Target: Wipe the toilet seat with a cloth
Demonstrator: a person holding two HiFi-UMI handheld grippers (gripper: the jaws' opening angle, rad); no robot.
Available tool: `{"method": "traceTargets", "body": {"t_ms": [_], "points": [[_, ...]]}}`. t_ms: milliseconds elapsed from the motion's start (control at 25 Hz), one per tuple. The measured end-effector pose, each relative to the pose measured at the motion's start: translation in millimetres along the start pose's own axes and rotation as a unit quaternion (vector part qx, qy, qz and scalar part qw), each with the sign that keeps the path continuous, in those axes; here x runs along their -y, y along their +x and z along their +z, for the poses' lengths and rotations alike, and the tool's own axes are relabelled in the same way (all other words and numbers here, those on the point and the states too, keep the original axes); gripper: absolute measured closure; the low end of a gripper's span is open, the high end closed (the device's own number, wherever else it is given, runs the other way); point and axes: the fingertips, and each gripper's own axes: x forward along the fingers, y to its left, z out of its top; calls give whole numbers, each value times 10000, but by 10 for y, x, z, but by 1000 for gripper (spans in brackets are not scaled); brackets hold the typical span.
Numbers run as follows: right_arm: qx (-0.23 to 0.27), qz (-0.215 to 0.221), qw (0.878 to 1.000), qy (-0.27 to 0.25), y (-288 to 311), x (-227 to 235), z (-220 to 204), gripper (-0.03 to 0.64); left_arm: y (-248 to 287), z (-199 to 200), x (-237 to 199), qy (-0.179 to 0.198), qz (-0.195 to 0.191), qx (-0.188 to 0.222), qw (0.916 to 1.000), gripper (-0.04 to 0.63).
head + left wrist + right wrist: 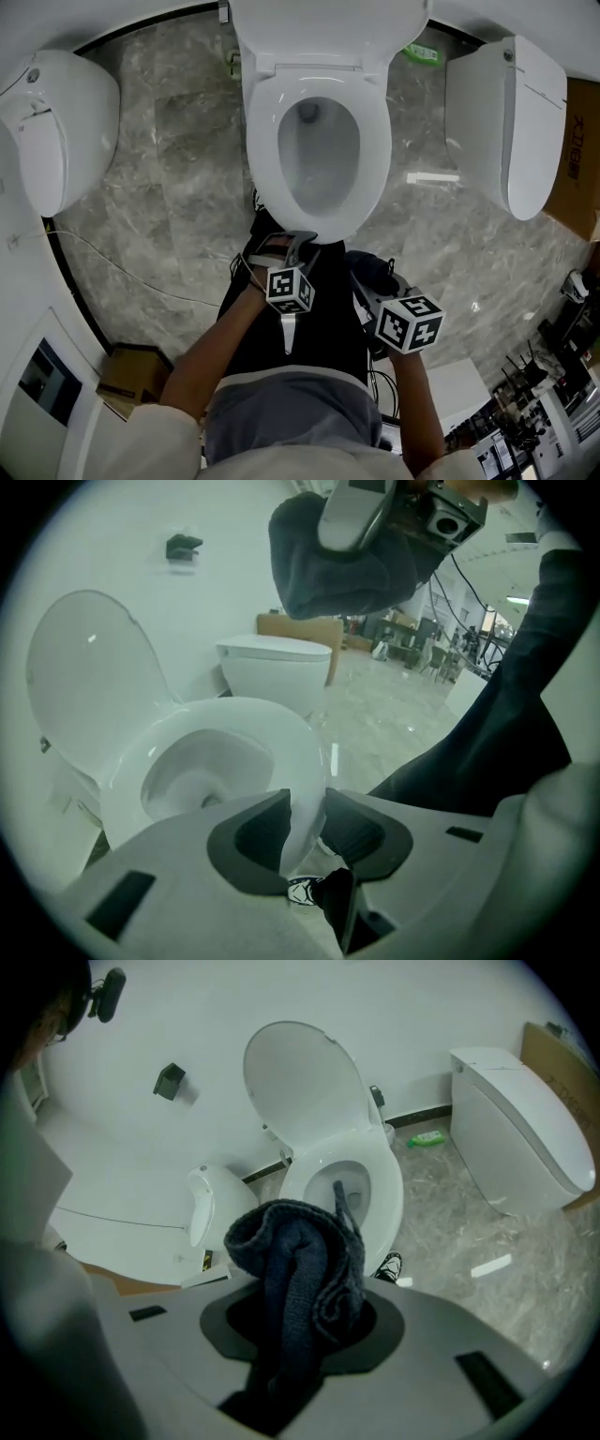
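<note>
Right hand-held gripper [302, 1333] clamps the cloth [302, 1265], clearest in its own view; left hand-held gripper [306, 829] gapes apart.

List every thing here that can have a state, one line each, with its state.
toilet lid: raised
toilet seat: down on the bowl, untouched
cloth: bunched up, held above the floor
right gripper: shut on the cloth
left gripper: open, nothing between its fingers
neighbouring toilet: lid shut
</note>
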Motion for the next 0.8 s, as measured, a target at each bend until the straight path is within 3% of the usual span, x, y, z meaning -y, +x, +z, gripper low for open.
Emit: {"method": "traceTargets", "body": {"t_ms": [320,680,800], "points": [[-321,-94,9994,81,479,359,-112,511,468,-327,25,-684,-9,-112,9976,495],[-135,-393,9986,336,744,727,-148,511,866,-616,13,-763,-58,-573,9954,511],[-168,-381,9985,345,799,803,-157,511,900,-628,3,-907,-2,-443,9949,514]]}}
